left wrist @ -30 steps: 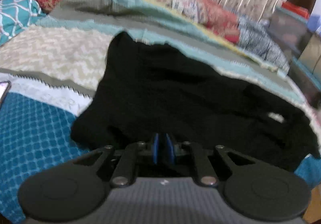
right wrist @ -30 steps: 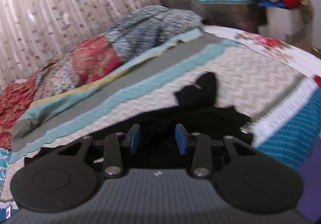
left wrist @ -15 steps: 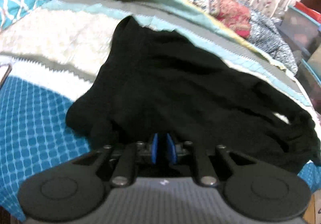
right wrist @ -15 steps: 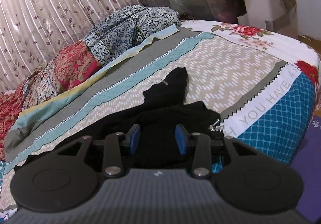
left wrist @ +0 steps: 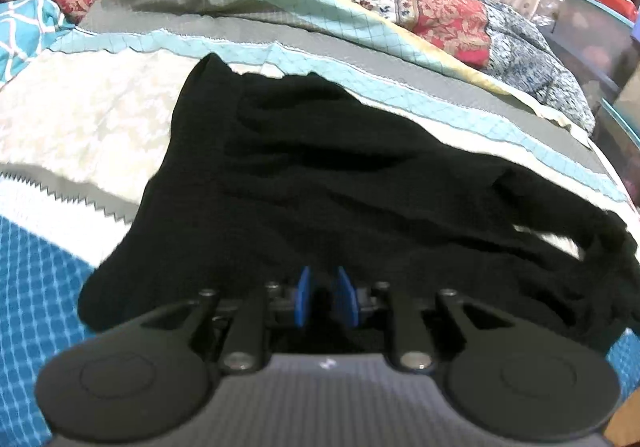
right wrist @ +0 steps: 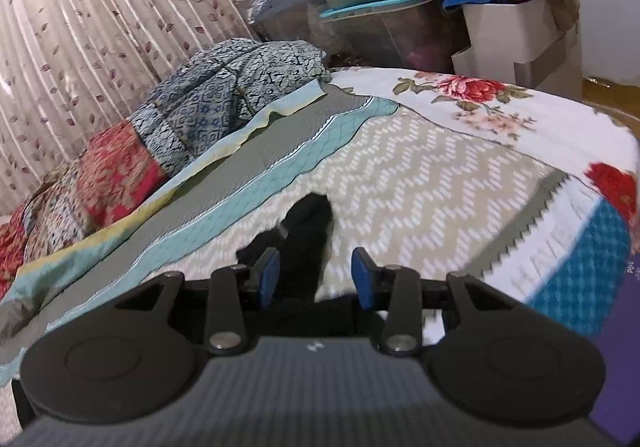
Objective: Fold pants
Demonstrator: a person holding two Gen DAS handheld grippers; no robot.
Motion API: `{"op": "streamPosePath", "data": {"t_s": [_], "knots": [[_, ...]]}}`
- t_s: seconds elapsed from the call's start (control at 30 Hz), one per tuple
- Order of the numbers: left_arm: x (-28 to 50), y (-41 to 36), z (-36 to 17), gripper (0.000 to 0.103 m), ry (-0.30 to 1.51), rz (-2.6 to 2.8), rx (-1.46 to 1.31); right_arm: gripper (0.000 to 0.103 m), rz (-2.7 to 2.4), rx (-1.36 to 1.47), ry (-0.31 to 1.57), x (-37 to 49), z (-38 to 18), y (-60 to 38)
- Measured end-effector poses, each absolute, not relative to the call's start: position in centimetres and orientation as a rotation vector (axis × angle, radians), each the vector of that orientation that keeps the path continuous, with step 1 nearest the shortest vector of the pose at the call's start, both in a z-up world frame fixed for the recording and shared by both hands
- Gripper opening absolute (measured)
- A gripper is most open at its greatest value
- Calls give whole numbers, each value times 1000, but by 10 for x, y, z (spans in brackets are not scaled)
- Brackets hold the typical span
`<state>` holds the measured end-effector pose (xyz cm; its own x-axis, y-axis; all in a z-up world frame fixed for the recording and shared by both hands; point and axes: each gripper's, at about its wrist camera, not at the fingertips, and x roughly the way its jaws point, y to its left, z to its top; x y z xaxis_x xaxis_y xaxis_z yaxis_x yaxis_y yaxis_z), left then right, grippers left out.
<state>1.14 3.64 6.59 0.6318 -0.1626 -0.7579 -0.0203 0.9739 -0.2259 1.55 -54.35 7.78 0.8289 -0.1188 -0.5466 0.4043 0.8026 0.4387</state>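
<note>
Jaws of left gripper (left wrist: 325,297) opening, narrow gap between blue pads, black cloth of pants (left wrist: 320,183) directly behind and below them – cannot tell whether any fold sits in the gap. Jaws of right gripper (right wrist: 315,278) parted wider, blue pads apart, a dark tongue of the pants (right wrist: 304,231) visible between them but not pressed by either pad.

Landmark: patchwork bedspread (left wrist: 80,127).
- Pants: laid in a rumpled heap across the bedspread, spanning the cream zigzag panel and the white band, near edge over the blue checked panel; one end rising to a point toward the grey and pale teal stripes.
- Left gripper: low over the near edge of the pants, at the blue checked side of the bedspread.
- Right gripper: over the cream zigzag panel of the bedspread (right wrist: 420,175), at the narrow end of the pants.
- Quilt (right wrist: 192,119), red and blue-grey print: bunched along the far side of the bedspread.
- Curtain (right wrist: 80,27): beyond the quilt.
- Storage bins (right wrist: 360,19) topped with clothes: past the far corner of the bedspread
</note>
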Motion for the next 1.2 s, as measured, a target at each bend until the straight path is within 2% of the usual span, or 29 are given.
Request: {"op": "streamPosePath", "data": {"t_s": [0.13, 0.3, 0.33, 0.4, 0.53, 0.6, 0.63, 0.67, 0.7, 0.73, 0.77, 0.8, 0.9, 0.97, 1.1, 1.2], "knots": [[30, 31, 69, 19, 881, -63, -223, 44, -257, 538, 601, 78, 65, -559], [71, 24, 90, 19, 831, -50, -145, 53, -248, 589, 707, 148, 43, -580], [83, 22, 97, 21, 810, -62, -116, 54, -248, 586, 725, 157, 40, -581], [114, 10, 110, 33, 754, -88, 3, 54, -245, 562, 768, 172, 34, -580], [177, -17, 113, 48, 696, -140, 244, 52, -209, 496, 824, 182, 26, -570], [209, -27, 99, 65, 724, -176, 351, 23, -250, 406, 837, 184, 25, -561], [220, -31, 91, 69, 751, -197, 394, 10, -267, 401, 824, 182, 28, -561], [231, -32, 80, 70, 787, -210, 433, 9, -267, 429, 792, 178, 33, -564], [238, -33, 70, 64, 825, -210, 460, 9, -271, 462, 733, 172, 46, -568], [243, -32, 60, 54, 866, -204, 477, 9, -280, 483, 673, 167, 58, -572], [245, -29, 52, 22, 901, -196, 481, 9, -284, 518, 587, 158, 75, -578], [244, -24, 49, 16, 922, -205, 454, 8, -279, 578, 461, 143, 96, -588], [222, -10, 60, 12, 850, -203, 364, 2, -282, 715, 134, 89, 130, -611], [205, 2, 71, 11, 808, -193, 290, 2, -347, 715, 80, 63, 137, -624], [180, 17, 85, 10, 758, -163, 187, 2, -507, 645, 256, 35, 111, -642], [168, 22, 94, 10, 727, -151, 128, 7, -520, 674, 375, 32, 88, -644]]}}
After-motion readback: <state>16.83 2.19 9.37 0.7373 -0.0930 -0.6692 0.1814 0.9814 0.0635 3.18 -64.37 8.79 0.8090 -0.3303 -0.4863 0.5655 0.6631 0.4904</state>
